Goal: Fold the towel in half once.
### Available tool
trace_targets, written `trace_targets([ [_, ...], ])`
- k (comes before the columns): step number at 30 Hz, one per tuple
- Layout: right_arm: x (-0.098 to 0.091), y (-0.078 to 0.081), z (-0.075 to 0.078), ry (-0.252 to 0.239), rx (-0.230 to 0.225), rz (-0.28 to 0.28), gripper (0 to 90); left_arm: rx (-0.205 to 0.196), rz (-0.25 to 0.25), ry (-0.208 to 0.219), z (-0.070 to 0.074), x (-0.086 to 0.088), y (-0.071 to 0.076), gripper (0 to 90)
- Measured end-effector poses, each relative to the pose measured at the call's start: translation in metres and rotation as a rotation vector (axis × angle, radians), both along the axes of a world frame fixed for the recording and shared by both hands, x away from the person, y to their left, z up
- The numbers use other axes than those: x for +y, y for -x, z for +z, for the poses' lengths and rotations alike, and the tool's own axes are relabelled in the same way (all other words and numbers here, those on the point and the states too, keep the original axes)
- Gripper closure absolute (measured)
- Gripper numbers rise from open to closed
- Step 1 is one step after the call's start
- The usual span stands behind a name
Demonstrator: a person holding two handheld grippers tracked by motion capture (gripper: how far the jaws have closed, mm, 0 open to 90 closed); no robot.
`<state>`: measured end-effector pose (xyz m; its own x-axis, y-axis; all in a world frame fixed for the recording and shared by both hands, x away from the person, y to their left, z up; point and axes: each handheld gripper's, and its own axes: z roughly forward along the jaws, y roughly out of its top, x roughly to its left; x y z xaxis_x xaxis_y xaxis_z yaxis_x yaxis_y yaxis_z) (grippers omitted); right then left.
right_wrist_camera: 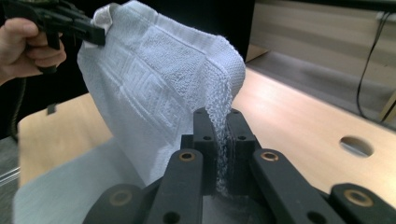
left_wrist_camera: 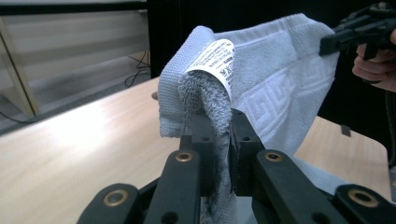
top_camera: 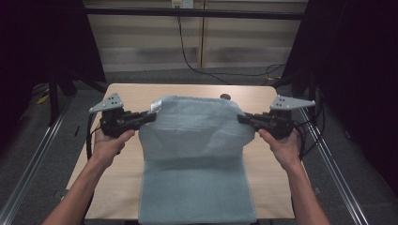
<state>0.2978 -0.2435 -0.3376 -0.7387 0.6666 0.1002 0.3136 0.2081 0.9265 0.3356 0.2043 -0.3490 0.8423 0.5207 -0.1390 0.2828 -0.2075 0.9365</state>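
Two far corners of the pale grey terry towel (top_camera: pixel 195 140) are pinched, one in the clenched left gripper (top_camera: pixel 151 116), one in the right gripper (top_camera: pixel 241 118). Soft and limp, it sags between them onto the wooden table (top_camera: pixel 272 187); corner grips suit it.

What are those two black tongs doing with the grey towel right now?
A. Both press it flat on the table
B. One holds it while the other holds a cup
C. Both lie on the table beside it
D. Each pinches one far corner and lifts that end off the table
D: the left tongs and right tongs each clamp a far corner of the towel, whose far end hangs raised above the table.
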Motion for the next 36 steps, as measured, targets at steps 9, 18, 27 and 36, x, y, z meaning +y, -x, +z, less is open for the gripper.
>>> trace_targets([
  [9,0.01,0.047,-0.013,0.064,0.016,0.042,85.6,0.023,-0.022,-0.03,-0.024,0.006,0.055,83.1],
  [18,0.015,0.081,-0.083,0.102,0.186,0.064,85.5,0.247,-0.057,-0.13,-0.102,0.006,0.078,83.2],
  [27,0.022,0.079,-0.142,0.191,0.34,0.061,85.3,0.344,-0.08,-0.275,-0.146,-0.001,0.084,82.4],
  [36,0.036,0.062,-0.154,0.269,0.344,0.035,85.3,0.312,-0.021,-0.268,-0.153,0.0,0.051,82.2],
])
